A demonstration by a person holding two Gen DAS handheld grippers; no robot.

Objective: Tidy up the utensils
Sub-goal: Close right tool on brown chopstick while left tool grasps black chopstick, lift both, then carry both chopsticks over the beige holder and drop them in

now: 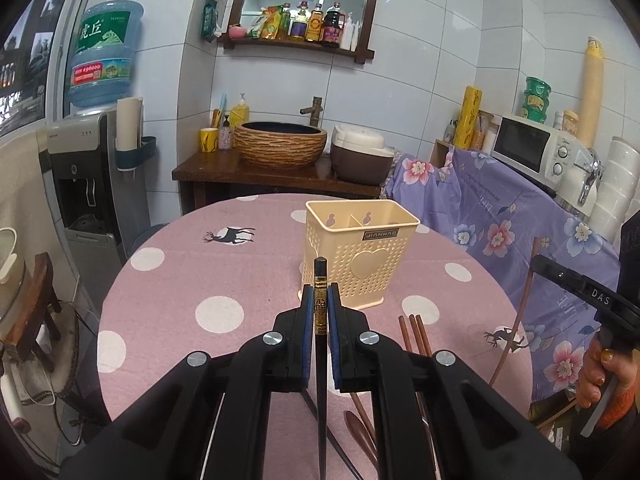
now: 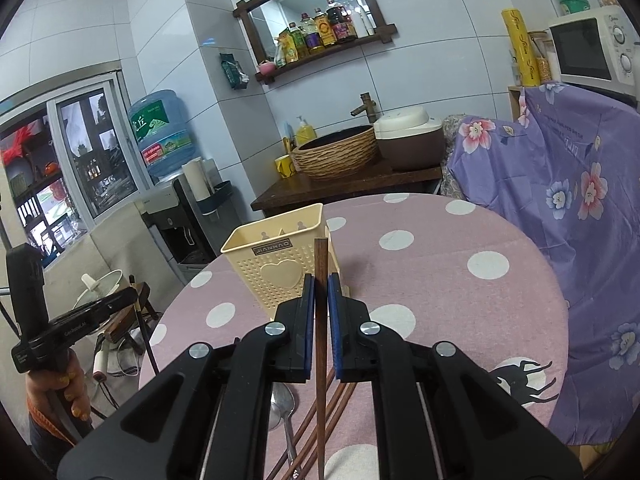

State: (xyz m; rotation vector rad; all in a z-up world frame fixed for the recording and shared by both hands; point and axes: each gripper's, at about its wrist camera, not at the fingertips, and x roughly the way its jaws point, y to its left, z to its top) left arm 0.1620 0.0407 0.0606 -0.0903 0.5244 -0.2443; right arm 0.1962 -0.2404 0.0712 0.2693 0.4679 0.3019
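A cream perforated utensil holder (image 1: pixel 360 248) with a heart on its front stands on the pink polka-dot table (image 1: pixel 180 280); it also shows in the right wrist view (image 2: pixel 280 256). My left gripper (image 1: pixel 320 300) is shut on a black chopstick (image 1: pixel 320 280) with a gold band, held above the table just short of the holder. My right gripper (image 2: pixel 320 296) is shut on a brown wooden chopstick (image 2: pixel 320 264), to the holder's right. Loose brown chopsticks (image 1: pixel 416 334) and a wooden spoon (image 1: pixel 358 428) lie on the table below; a metal spoon (image 2: pixel 282 404) lies under the right gripper.
A purple floral cloth (image 1: pixel 520 216) covers the counter at the right, with a microwave (image 1: pixel 532 148) on it. A wooden washstand with a basin (image 1: pixel 280 144) and a rice cooker (image 1: pixel 362 152) stands behind the table. A water dispenser (image 1: pixel 86 168) stands at the left.
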